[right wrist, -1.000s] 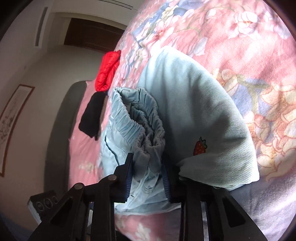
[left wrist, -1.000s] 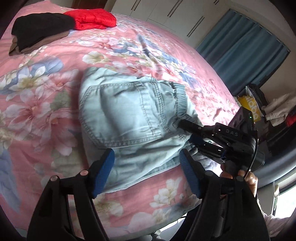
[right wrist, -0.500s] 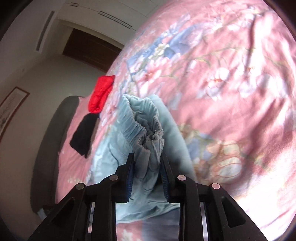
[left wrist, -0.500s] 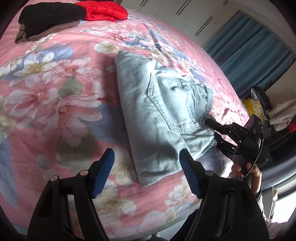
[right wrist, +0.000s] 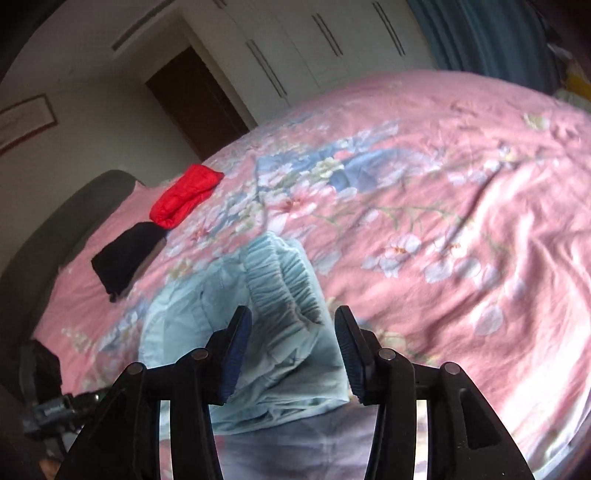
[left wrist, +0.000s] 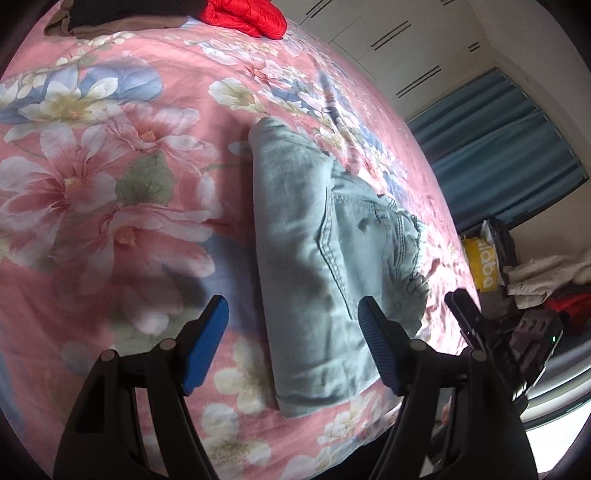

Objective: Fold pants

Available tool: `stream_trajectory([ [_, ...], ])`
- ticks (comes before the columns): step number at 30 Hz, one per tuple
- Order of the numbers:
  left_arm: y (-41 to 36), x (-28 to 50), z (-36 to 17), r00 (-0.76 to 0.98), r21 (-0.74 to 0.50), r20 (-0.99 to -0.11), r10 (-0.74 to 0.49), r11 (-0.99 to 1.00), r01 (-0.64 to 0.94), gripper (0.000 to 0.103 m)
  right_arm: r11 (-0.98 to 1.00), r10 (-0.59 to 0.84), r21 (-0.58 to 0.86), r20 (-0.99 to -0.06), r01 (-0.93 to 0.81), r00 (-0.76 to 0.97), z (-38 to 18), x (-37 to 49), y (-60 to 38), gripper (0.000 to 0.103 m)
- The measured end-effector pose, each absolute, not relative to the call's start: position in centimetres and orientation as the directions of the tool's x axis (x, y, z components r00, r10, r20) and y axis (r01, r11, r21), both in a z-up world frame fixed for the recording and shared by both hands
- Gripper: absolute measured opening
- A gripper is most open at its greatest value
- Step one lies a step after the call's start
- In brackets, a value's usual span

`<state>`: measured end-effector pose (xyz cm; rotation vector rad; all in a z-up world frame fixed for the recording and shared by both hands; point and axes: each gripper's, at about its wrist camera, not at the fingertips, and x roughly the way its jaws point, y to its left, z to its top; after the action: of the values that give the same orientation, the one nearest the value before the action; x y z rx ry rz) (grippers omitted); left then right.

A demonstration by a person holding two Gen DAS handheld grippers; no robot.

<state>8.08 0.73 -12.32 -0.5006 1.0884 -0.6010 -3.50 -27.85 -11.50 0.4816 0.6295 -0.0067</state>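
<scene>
Lying folded on the pink floral bedspread (left wrist: 110, 192), the light blue denim pants (left wrist: 325, 266) form a long narrow bundle with a stitched back pocket facing up. Seen from the left wrist, the left tongs (left wrist: 291, 343) hang above the near end of that bundle, their blue pads (left wrist: 207, 343) spread wide with nothing gripped; one pad is over bare bedspread, the other over the right edge of the denim. Farther up the bed, at its far edge, a black garment (left wrist: 129, 11) lies just beside a red puffy one (left wrist: 243, 16). To the right, past the pants, the dark body of the right tongs pokes into this view, and behind it hang blue curtains (left wrist: 509, 155), with a yellow bag (left wrist: 484, 267) and a heap of clothes near the wall.

From the right wrist, the red garment (right wrist: 184, 195) and the black one (right wrist: 127, 258) sit at the left near the grey headboard (right wrist: 55, 229). In the middle, the gathered elastic waistband of the pants (right wrist: 280, 280) rests on the bed, in line with the gap of the right tongs (right wrist: 293, 350). Those jaws have just been opening; they stand partly apart, pads clear of the fabric, holding nothing. Rumpled bedspread (right wrist: 461, 221) fills the right side, with white cupboard doors (right wrist: 332, 44) beyond.
</scene>
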Motion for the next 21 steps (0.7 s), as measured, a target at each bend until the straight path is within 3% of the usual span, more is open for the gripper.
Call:
stream_trajectory([
  [4,0.5,10.3,-13.6,0.3,-0.744,-0.596,-0.745,0.653,0.142,0.073,0.91,0.349,0.39,-0.533,-0.141,0.771,-11.3,-2.4,-21.7,0.047],
  [6,0.0,11.2,-14.2,0.272,-0.786,-0.556,-0.785,0.603,0.136,0.071,0.89,0.435,0.387,-0.553,-0.243,0.711,-12.2,-1.7,-18.9,0.036],
  [8,-0.5,12.0,-14.7,0.26,-0.805,-0.54,-0.8,0.582,0.118,0.07,0.871,0.486,0.373,-0.57,-0.319,0.662,-13.1,-1.1,-16.5,0.033],
  [10,-0.8,12.8,-14.8,0.26,-0.803,-0.543,-0.799,0.584,0.119,0.052,0.861,0.509,0.358,-0.586,-0.361,0.631,-13.9,-0.5,-14.7,0.032],
  [11,-0.9,13.3,-14.9,0.257,-0.794,-0.556,-0.791,0.596,0.119,0.034,0.856,0.517,0.352,-0.59,-0.379,0.62,-14.2,-0.4,-14.2,0.032],
  [12,-0.8,13.8,-15.1,0.25,-0.798,-0.553,-0.795,0.591,0.115,0.027,0.858,0.513,0.339,-0.599,-0.385,0.615,-14.6,-0.2,-13.8,0.032],
  [21,0.0,17.7,-16.2,0.262,-0.847,-0.501,-0.825,0.529,0.047,0.026,0.845,0.535,0.378,-0.614,-0.379,0.58,-16.3,0.2,-14.9,0.03],
])
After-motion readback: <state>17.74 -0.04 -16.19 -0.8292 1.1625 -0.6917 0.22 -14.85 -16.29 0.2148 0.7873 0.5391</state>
